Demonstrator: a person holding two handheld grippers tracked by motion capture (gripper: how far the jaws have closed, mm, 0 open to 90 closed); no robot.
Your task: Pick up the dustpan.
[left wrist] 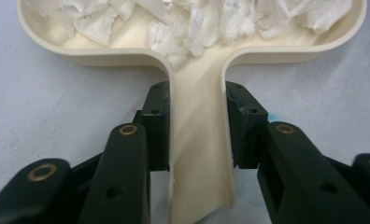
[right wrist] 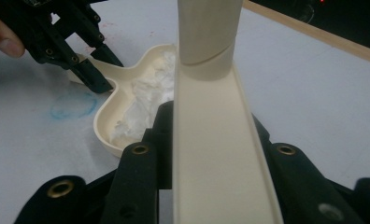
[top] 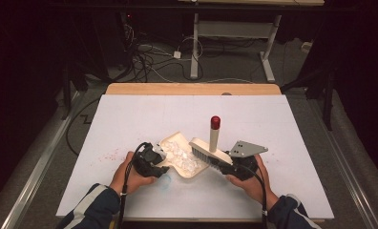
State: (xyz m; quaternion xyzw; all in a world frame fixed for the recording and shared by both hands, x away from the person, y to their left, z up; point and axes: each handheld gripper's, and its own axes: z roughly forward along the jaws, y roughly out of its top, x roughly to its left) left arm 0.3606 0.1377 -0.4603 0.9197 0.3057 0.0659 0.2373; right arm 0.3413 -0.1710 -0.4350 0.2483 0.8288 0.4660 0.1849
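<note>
Nearest me, both forearms in dark sleeves with pale stripes are coming in over the front edge of the white counter (top: 130, 119). I am holding the left tongs (top: 151, 160) narrowed onto the flat handle of the cream plastic dustpan (left wrist: 199, 140), one jaw pressing each side of that handle. The pan's body is lying on the counter just ahead, and crumpled white paper scraps (left wrist: 192, 28) are sitting inside it, heaped against its curved rim. A faint blue ring mark (right wrist: 71, 105) is showing on the counter near the handle. I am gripping the right tongs (top: 239, 164) around the cream plastic hand brush (top: 211, 150), jaws closed on the sides of its long back. The brush's dark bristles are meeting the open edge of the pan, and its round handle with the red cap (top: 215, 121) is standing upright. Beyond the counter, tangled cables (top: 149, 57) are lying on the floor beside white table legs (top: 195, 45)
</note>
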